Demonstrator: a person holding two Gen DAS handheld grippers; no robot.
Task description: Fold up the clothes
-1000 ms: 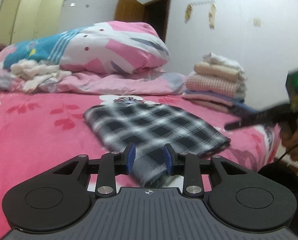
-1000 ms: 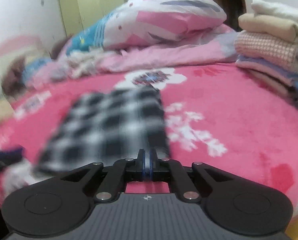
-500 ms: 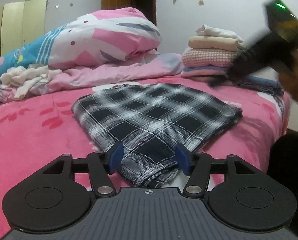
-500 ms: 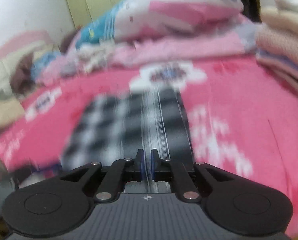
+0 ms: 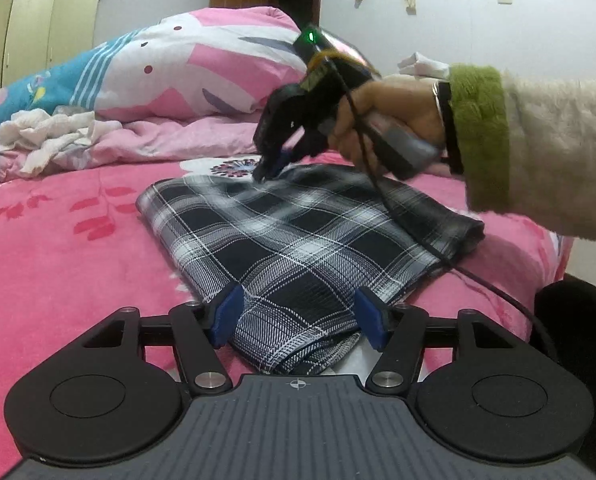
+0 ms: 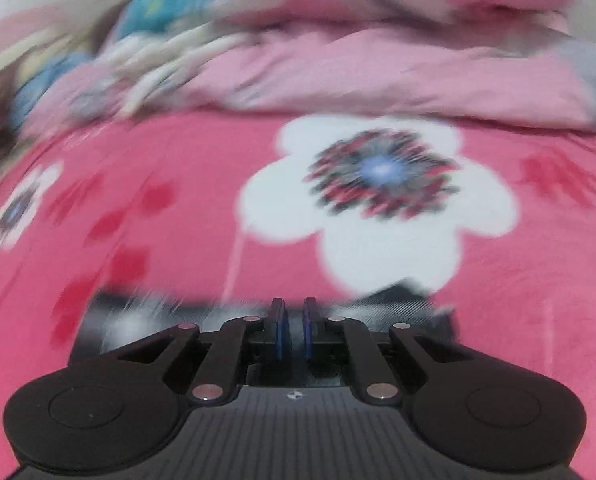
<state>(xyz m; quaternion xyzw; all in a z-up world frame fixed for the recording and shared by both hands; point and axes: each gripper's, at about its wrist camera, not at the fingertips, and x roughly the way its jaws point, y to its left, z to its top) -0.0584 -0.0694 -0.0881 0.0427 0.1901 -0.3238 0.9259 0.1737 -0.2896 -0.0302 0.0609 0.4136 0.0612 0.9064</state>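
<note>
Left wrist view shows your left gripper point(image 5: 300, 322) spread wide around the near corner of the folded plaid cloth point(image 5: 298, 236), which lies on the pink bed point(image 5: 58, 248). Your right gripper point(image 5: 272, 164) tips down at the cloth's far edge, pads slightly parted, nothing clearly held.

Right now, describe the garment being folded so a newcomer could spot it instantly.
Start at the pink floral bedspread covering the bed. In its middle, in front of the heaped pink duvet, lies the plaid cloth, folded flat. It is the only dark navy-and-white checked item; the neighbouring crumpled white laundry is pale and unfolded.
</note>
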